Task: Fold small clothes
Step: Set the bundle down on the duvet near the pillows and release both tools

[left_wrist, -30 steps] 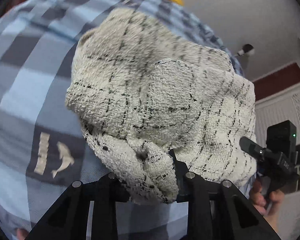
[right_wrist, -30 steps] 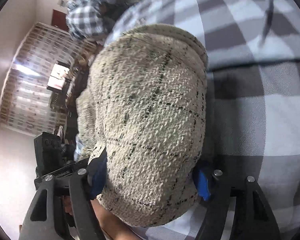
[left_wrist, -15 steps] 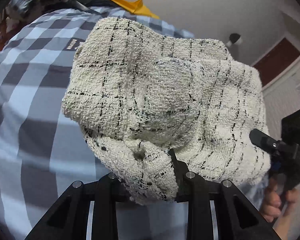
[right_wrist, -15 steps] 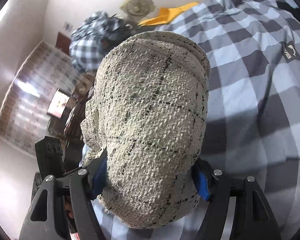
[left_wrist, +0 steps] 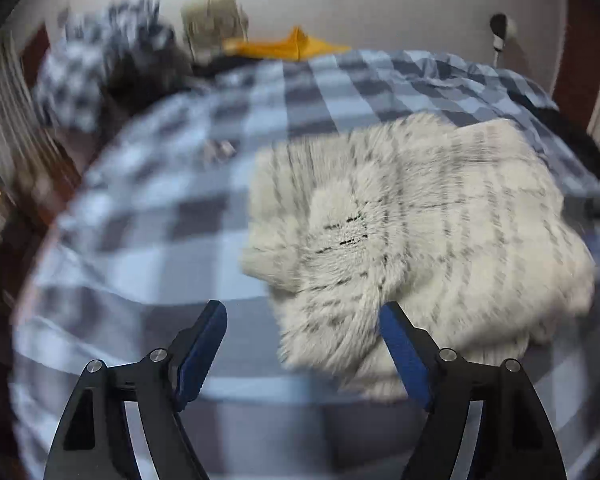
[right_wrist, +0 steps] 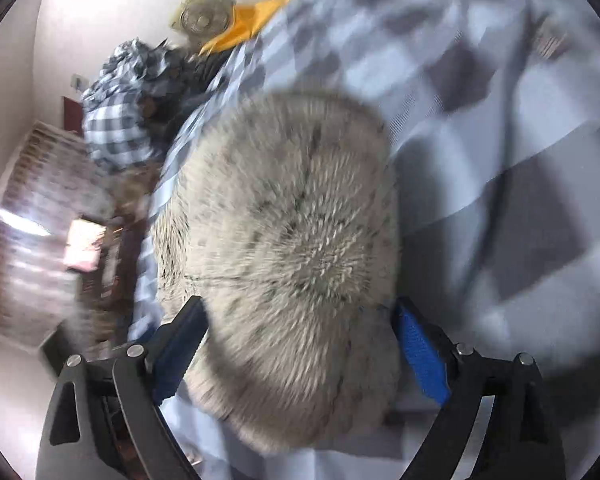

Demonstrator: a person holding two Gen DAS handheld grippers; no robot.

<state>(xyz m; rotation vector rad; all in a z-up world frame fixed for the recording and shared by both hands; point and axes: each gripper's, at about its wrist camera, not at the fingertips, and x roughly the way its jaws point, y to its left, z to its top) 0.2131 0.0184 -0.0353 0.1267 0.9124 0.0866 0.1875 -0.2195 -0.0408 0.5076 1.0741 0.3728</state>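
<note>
The cream tweed garment (left_wrist: 416, 232) is seen lying in a folded heap on the blue checked bedspread (left_wrist: 172, 208), blurred in both views. The left gripper (left_wrist: 302, 344) is held with jaws spread wide and nothing between them, its right fingertip at the garment's near edge. The right gripper (right_wrist: 300, 336) is likewise spread wide, the cloth bulging between its blue pads (right_wrist: 420, 356) but not visibly clamped
</note>
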